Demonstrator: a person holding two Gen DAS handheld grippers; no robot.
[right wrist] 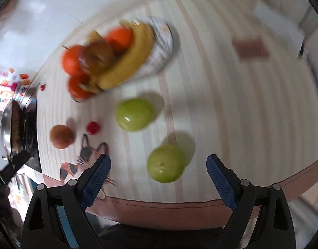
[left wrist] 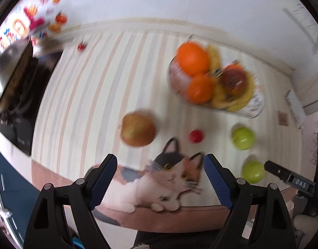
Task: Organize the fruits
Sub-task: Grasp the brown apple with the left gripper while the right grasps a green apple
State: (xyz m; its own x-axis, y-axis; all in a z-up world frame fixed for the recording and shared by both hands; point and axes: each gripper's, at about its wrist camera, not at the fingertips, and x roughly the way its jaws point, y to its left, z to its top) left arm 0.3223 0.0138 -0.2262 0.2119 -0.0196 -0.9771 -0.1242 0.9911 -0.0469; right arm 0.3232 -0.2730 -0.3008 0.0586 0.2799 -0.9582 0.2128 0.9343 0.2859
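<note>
1. Fruit bowl, pale with a patterned rim, on the striped tablecloth; heaped with two round oranges, a dark red apple and curved yellow bananas.
2. Long axis of the bananas, in the right wrist view: slanting from the bowl's near left edge up to its far right, tips toward the patterned rim.
3. Loose fruit on the near side of the bowl: a red-yellow apple to its near left, a small red round fruit straight in front, two smooth green apples to its near right.
4. Nearer green apple with its dimpled end turned toward the right camera; farther green apple between it and the bowl.
5. Left gripper: released, black jaws with blue pads spread wide, nothing between them, above the printed cat on the cloth's near edge.
6. Right gripper: released too, jaws wide apart, empty, the nearer green apple just beyond the gap and not touching either pad.
7. Only in the left wrist view: the cat's whole face, and the right gripper's black finger just beside the nearer green apple.
8. Only in the right wrist view: the cloth's bare stretch to the bowl's right with a brown rectangular patch.
9. Both views blurred; small details on the bowl's pattern unreadable.
</note>
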